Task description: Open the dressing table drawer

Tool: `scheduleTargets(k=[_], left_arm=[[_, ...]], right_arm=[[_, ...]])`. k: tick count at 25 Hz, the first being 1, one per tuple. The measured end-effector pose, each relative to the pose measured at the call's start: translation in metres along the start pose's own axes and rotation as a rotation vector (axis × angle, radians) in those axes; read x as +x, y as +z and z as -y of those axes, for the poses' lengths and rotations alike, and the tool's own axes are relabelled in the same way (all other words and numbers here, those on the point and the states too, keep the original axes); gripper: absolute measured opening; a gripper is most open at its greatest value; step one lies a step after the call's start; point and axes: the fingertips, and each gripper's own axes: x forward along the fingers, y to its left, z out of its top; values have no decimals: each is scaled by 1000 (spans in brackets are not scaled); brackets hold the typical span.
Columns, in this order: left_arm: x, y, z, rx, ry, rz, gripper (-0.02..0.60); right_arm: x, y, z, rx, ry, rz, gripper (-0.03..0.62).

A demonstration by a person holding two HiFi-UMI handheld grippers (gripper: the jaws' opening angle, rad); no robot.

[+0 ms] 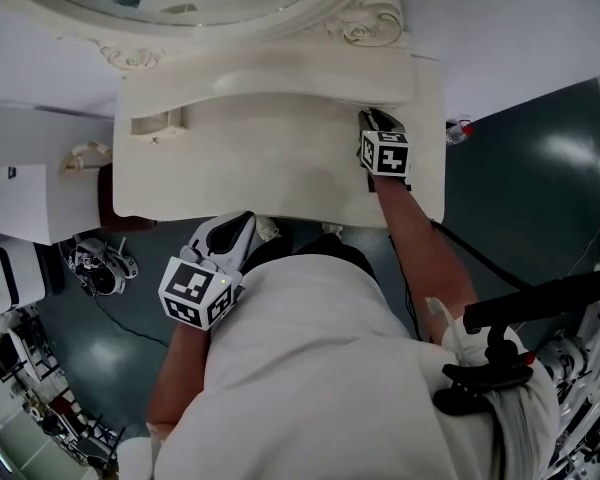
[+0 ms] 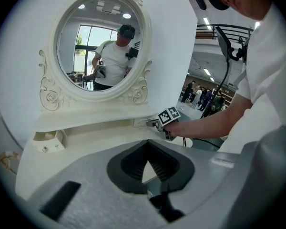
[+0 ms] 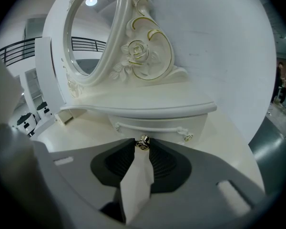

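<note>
The cream dressing table [image 1: 270, 173] carries an oval mirror [image 2: 97, 46] over a narrow shelf. Under the shelf's right end sits a small drawer [image 3: 158, 126] with a metal knob [image 3: 142, 142]. My right gripper [image 3: 142, 145] is shut on that knob, with a jaw on each side of it. The head view shows the right gripper [image 1: 378, 121] reaching to the back right of the tabletop. My left gripper [image 1: 238, 228] hangs at the table's front edge, off the top. Its jaws [image 2: 148, 157] meet at the tips and hold nothing.
A matching small drawer [image 1: 158, 123] sits under the shelf's left end. A white cabinet [image 1: 20, 203] and cabled gear [image 1: 100, 263] stand on the floor to the left. A bottle [image 1: 460, 130] lies beyond the table's right edge. A black stand [image 1: 540, 303] crosses at right.
</note>
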Motion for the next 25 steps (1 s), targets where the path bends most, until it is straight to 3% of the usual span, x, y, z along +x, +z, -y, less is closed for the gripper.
scheduleTargets(k=[25], left_arm=[[14, -3, 4, 7, -43, -3, 3]], right_arm=[[-14, -24, -7, -35, 20, -30, 97]])
